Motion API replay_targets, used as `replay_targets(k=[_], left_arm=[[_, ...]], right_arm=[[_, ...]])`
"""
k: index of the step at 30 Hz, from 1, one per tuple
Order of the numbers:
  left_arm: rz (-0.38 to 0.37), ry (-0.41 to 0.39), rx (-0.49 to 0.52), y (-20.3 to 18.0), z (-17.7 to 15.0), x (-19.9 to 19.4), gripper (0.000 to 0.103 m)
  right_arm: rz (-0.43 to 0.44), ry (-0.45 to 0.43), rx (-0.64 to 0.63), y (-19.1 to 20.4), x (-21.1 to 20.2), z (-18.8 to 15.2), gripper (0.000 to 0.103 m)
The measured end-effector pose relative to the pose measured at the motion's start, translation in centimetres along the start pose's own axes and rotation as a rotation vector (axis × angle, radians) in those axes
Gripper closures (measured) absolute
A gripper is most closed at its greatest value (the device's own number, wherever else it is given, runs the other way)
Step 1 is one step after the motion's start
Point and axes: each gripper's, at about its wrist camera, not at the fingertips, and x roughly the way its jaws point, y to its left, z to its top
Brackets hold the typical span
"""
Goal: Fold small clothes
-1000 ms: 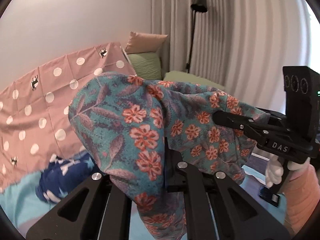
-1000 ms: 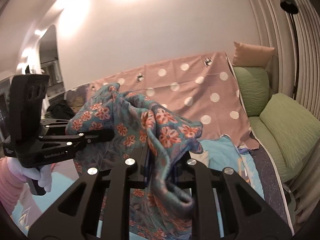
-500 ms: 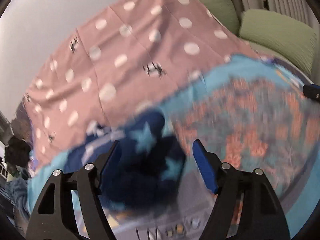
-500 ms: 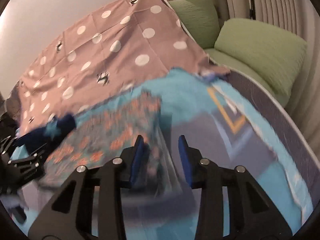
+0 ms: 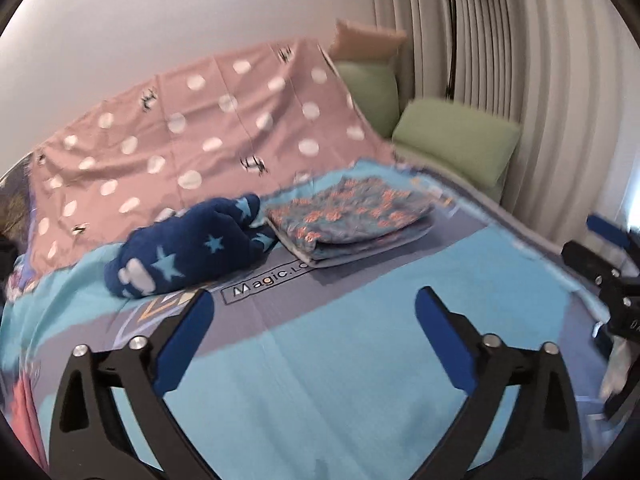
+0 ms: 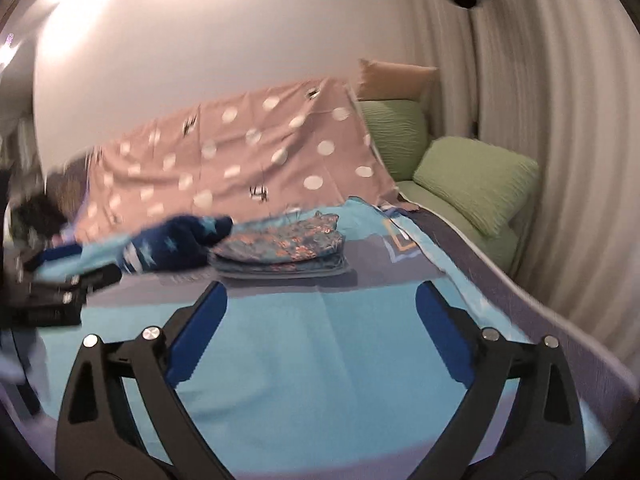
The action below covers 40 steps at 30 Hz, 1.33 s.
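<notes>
Navy fleece with pale blue stars, the unfolded garment (image 5: 188, 250) lies bunched in a heap toward the far left of the blue bedspread (image 5: 320, 380), its right end touching the folded floral garment (image 5: 352, 216). That floral piece sits flat on top of a thin stack of folded things near the far edge of the bedspread, just in front of the pink polka-dot sheet (image 5: 192, 136) draped behind it. Further right, green cushions (image 5: 456, 144) rest against the curtain.

The left gripper (image 5: 312, 320) hangs over the bare middle of the bedspread with its blue-padded tongs spread wide and nothing between them. The right gripper (image 6: 320, 316) stands the same way, wide apart and empty, aimed at the stack.

The floral piece looks finished, so the step in hand is probably fetching the navy one. To do it well, the left gripper should reach for the heap's near left end and the right for the end beside the stack, each pinching a single edge or seam, not a thick wad of fleece. Lifting that right end upward before dragging it toward the near edge should keep the floral fold from being pulled askew. The open middle of the bedspread offers room to spread the fleece flat before any crease is made.
</notes>
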Motion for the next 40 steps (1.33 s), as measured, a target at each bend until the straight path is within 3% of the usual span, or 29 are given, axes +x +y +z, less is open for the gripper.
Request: replay_targets(k=[5, 11, 14, 16, 21, 27, 40], left_arm=[[0.032, -0.083, -0.038, -1.2, -1.4, -8.4, 0.001], [0.001, -0.064, -0.075, -2.0, -3.8, -14.5, 0.001], [0.049, -0.039, -0.097, -2.4, -4.9, -16.4, 0.001], [0.036, -0.047, -0.087, -2.8, -5.7, -17.8, 0.001], [-0.015, -0.051, -0.112, -2.4, -7.0, -20.0, 0.001], [0.003, -0.081, -0.095, -2.2, -8.3, -22.2, 0.001], [0.020, -0.045, -0.100, -2.0, -10.4, -23.8, 0.001]], right_arm=[[-0.034, -0.016, 0.030, 1.2, -7.1, -0.3, 0.004], [-0.024, -0.020, 0.020, 3.1, -13.3, -1.4, 0.003], [-0.034, -0.029, 0.001, 4.1, -16.0, -2.4, 0.002], [-0.029, -0.023, 0.006, 4.5, -17.2, -2.8, 0.002], [-0.039, -0.005, 0.013, 5.3, -18.7, -3.6, 0.002], [-0.039, 0.007, 0.011, 6.1, -19.6, -4.1, 0.002], [-0.022, 0.065, 0.004, 7.0, -19.2, -5.3, 0.002]])
